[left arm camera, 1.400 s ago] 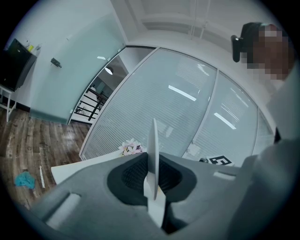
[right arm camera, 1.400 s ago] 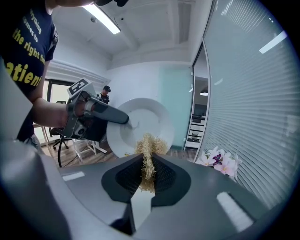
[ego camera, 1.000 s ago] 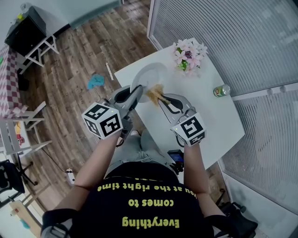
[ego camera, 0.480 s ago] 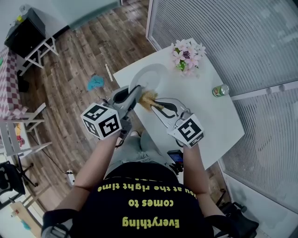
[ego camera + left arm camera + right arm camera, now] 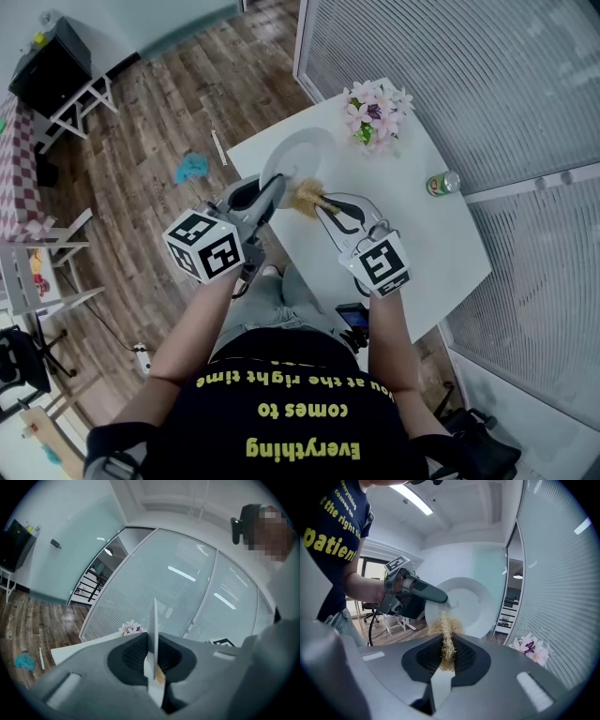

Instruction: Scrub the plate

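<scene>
The white plate is held up on its edge above the white bench. The left gripper is clenched on the plate's rim; in its own view the plate stands edge-on between the pads. The right gripper is clenched on a golden fibrous scrubber, whose tuft meets the lower part of the plate's face. Farther on the bench stand pink flowers and a green can, well apart.
</scene>
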### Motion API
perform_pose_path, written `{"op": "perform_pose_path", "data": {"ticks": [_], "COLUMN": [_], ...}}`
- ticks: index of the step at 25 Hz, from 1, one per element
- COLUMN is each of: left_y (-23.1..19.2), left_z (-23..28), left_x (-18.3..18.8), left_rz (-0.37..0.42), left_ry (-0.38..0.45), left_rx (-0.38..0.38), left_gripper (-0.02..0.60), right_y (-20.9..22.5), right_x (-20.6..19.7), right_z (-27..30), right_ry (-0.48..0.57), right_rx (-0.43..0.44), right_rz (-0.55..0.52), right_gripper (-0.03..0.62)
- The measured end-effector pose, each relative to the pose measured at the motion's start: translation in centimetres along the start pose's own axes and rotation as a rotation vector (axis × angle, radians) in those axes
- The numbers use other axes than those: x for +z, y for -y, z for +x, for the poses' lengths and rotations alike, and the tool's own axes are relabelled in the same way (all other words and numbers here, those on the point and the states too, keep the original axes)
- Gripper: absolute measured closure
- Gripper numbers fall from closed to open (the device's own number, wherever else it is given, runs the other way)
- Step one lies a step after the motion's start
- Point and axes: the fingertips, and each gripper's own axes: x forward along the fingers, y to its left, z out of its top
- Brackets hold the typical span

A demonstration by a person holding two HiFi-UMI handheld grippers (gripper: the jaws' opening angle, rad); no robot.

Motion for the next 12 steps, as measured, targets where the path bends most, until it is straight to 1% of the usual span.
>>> {"op": "perform_pose_path", "data": {"ticks": [4,12], "left_y": [0.1,0.3], "left_z": [0.1,0.0], "left_x": [0.0,0.2], "left_rz": [-0.002,-0.005], "left_ry": [-0.003,0.002], "left_rx": [-0.003,-0.008], "left_gripper": [0.559,0.558], "right_y": [1.2,3.6], "right_x": [-0.4,-1.0], "right_z": [-0.3,-1.1], "right_ry": [-0.027,-0.047], "right_rx": [-0.054,-0.164], "right_rz": [-0.011,0.012], "right_gripper": [0.562,0.562]}}
